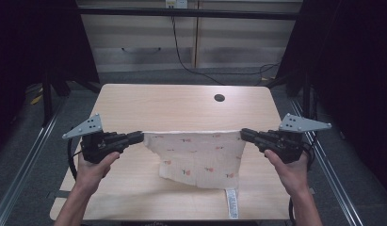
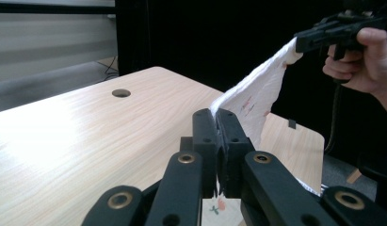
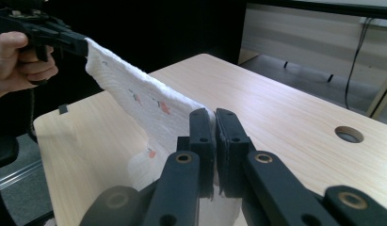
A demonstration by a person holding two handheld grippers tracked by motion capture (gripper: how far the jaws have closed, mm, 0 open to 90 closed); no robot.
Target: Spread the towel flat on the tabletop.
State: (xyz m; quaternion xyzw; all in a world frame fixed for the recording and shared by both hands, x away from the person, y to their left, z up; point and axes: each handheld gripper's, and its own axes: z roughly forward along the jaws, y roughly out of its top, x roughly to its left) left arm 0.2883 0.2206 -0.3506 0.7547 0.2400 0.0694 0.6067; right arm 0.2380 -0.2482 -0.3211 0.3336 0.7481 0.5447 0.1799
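A white cloth (image 1: 197, 155) printed with small orange motifs hangs stretched between my two grippers above the wooden table (image 1: 181, 103). My left gripper (image 1: 140, 137) is shut on the cloth's left top corner; in the left gripper view its jaws (image 2: 217, 117) pinch the fabric edge (image 2: 257, 94). My right gripper (image 1: 243, 133) is shut on the right top corner, and in the right gripper view the cloth (image 3: 134, 94) runs from its jaws (image 3: 214, 117) away to the other gripper (image 3: 64, 40). The cloth's lower edge and white care label (image 1: 232, 203) rest on the table.
A round cable hole (image 1: 219, 98) sits at the table's far right. Metal frame rails (image 1: 36, 141) run along both sides of the table. Cabinets and dangling cables (image 1: 181, 52) stand behind the far edge.
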